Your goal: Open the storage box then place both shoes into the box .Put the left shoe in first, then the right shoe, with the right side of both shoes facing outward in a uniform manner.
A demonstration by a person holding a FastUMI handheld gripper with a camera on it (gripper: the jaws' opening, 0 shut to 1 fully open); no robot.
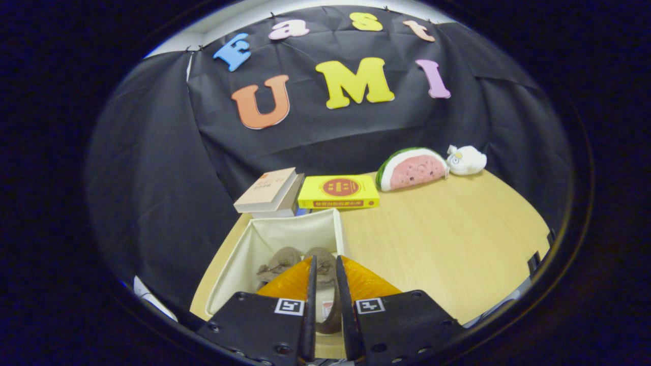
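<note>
An open cream fabric storage box [292,235] stands on the wooden table just ahead of me, its lid out of sight. Two brownish shoes lie side by side inside it, toes pointing away. One shoe [278,263] rests to the left of my fingers. The other shoe [325,305] runs through the narrow gap between my fingers, its pale insole showing there. My gripper [325,260] hangs over the near part of the box, its jaws close together and pressing on that shoe's sides.
Behind the box lie a tan book [267,190] and a yellow book [338,192]. A watermelon-slice plush [413,169] and a small white plush [467,159] sit at the back right. Bare wooden table [447,239] spreads to the right of the box.
</note>
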